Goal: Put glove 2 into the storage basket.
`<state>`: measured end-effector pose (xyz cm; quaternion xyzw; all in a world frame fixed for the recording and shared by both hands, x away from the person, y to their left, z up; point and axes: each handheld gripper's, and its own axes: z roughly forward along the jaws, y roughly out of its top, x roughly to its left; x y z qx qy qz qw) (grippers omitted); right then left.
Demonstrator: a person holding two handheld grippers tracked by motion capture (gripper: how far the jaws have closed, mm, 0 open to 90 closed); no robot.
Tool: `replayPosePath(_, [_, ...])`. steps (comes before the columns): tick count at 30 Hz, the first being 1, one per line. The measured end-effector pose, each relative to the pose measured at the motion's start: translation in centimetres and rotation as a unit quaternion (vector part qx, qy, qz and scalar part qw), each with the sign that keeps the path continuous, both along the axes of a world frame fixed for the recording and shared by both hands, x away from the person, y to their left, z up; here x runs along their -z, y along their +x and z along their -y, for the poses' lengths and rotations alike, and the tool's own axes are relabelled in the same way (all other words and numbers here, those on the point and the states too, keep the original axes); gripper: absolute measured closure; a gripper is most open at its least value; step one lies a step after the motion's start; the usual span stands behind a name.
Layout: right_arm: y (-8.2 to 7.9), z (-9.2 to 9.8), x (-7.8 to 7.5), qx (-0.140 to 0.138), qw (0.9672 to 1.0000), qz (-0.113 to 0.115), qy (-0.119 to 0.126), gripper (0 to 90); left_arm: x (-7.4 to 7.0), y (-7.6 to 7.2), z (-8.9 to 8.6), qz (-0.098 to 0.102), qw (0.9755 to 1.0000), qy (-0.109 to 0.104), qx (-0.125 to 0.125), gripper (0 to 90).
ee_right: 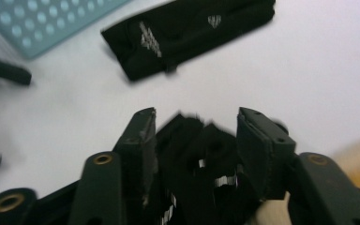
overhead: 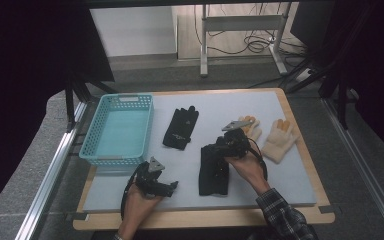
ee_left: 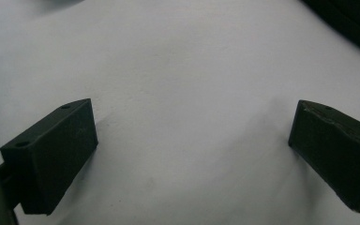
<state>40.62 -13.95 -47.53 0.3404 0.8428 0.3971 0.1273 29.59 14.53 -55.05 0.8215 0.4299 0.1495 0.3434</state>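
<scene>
Black glove [ee_right: 201, 159], white unreadable print, between right gripper's [ee_right: 197, 136] parted jaws.

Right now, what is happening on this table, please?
A person works with a gripper in each hand over a table with gloves on it. The right gripper is over the near black glove; the glove's fabric lies between its fingers, but whether they press it I cannot tell. The left gripper rests open over bare table. Another black glove and a cream pair lie farther back, beside an empty blue basket.
</scene>
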Motion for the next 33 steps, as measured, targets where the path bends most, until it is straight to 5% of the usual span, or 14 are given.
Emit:
replayPosePath(7, [2.9,-2.6,0.1,0.0,1.0,-0.002,-0.005,41.6,0.0,0.0,0.0,0.0,1.0,0.002,0.001,1.4])
replayPosePath(20, [7.3,-7.1,1.7,-0.015,0.9993,-0.014,-0.032,52.8,0.0,0.0,0.0,-0.001,1.0,0.001,0.001,1.4])
replayPosePath(33, [10.4,-12.1,3.9,-0.019,0.9986,-0.018,-0.045,30.2,0.0,0.0,0.0,0.0,1.0,0.001,0.002,1.4])
